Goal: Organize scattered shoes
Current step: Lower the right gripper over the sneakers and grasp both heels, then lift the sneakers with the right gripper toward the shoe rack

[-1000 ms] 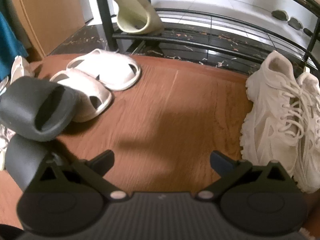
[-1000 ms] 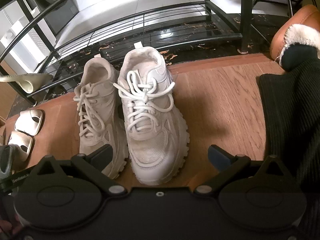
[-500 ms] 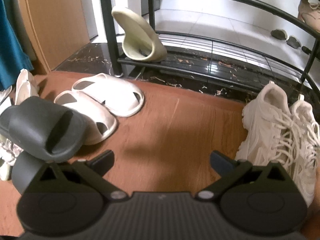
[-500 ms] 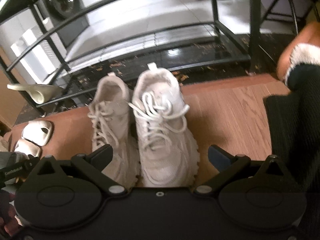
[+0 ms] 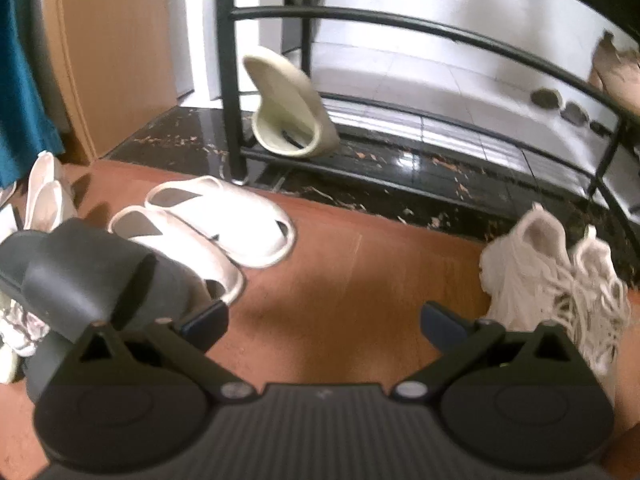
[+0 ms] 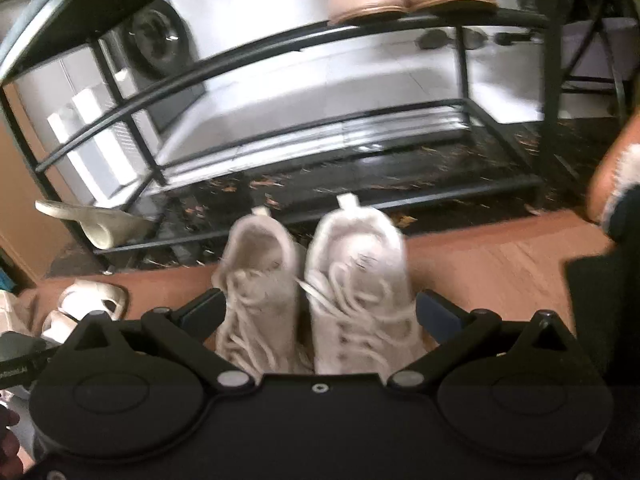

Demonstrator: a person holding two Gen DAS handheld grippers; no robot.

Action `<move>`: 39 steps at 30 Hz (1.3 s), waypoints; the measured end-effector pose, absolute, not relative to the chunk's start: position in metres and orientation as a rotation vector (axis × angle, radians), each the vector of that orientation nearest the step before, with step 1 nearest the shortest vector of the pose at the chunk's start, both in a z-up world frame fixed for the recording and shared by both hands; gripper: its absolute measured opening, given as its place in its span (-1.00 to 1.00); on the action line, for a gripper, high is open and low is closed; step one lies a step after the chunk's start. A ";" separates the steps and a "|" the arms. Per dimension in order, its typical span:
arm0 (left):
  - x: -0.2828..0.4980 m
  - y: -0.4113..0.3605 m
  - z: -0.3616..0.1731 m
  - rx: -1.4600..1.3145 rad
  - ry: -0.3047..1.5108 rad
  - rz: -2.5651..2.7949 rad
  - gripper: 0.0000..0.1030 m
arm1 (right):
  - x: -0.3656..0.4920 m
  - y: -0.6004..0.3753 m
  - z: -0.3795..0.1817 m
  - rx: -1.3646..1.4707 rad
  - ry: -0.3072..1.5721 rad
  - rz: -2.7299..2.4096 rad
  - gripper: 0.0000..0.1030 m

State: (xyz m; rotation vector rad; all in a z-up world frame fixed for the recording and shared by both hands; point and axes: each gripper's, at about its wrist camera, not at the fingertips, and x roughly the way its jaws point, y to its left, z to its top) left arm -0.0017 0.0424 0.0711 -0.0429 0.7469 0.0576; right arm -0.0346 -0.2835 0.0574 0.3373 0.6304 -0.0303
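Two pale sneakers [image 6: 316, 284] sit side by side on the wooden floor [image 5: 352, 280], heels toward the black rack [image 6: 304, 136], straight ahead at twelve o'clock between the spread fingers of my right gripper [image 6: 318, 314], which holds nothing. My left gripper [image 5: 324, 322] is also wide and empty over bare floor, with white sandals [image 5: 208, 224] at ten o'clock and a dark slide [image 5: 88, 276] at nine. I judge the step to be lining up on the sneakers. Next I should close on one shoe's collar and lift it to a shelf.
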 end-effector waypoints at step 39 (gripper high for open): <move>0.015 0.040 0.034 -0.114 0.784 0.049 0.99 | 0.128 -0.249 -0.031 0.151 0.865 -0.235 0.75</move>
